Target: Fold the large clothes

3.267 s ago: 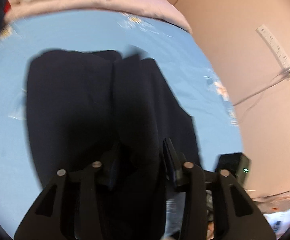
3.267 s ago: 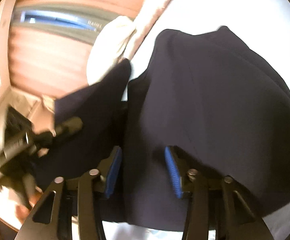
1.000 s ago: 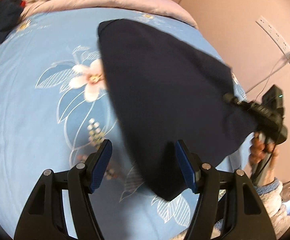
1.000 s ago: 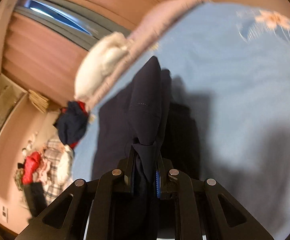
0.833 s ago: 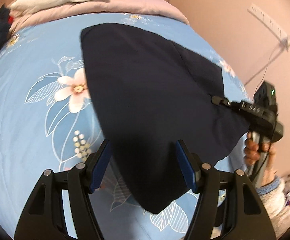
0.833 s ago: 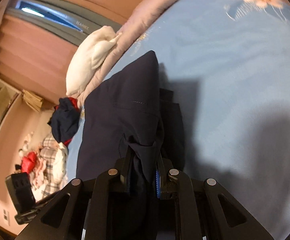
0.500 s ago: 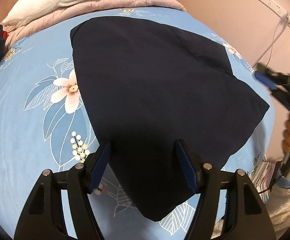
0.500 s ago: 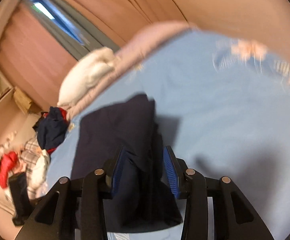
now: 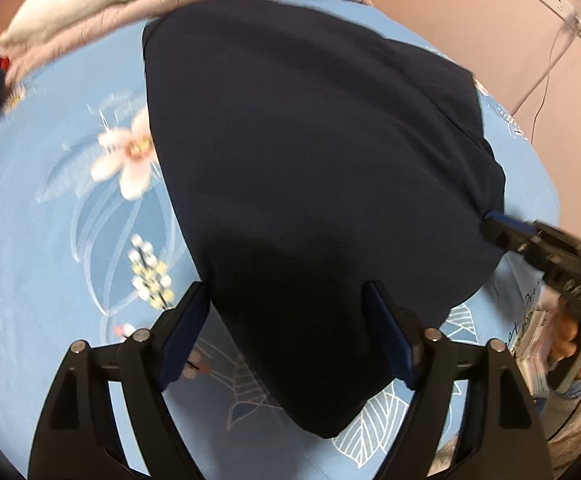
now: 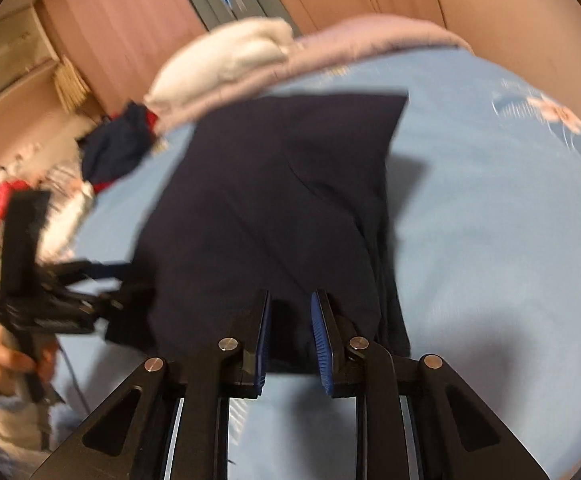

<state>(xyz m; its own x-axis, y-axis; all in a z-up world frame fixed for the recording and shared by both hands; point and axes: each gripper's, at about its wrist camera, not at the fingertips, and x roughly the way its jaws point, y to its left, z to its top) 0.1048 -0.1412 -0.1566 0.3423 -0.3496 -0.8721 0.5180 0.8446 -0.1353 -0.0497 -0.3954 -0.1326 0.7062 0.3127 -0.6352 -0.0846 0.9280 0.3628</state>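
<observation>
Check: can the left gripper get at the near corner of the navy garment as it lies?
Probably yes. The left gripper stands open just above the navy garment, which lies flat on the blue floral bedsheet; nothing lies between.

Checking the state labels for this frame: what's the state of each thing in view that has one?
dark garment: folded, lying flat on the bed, not gripped.
left gripper: open, jaws just widened, fabric below but not pinched.
right gripper: open with a narrow gap, jaws just narrowed, at the garment's near edge.
blue floral sheet: spread out.
white pillow: on the pink quilt.
</observation>
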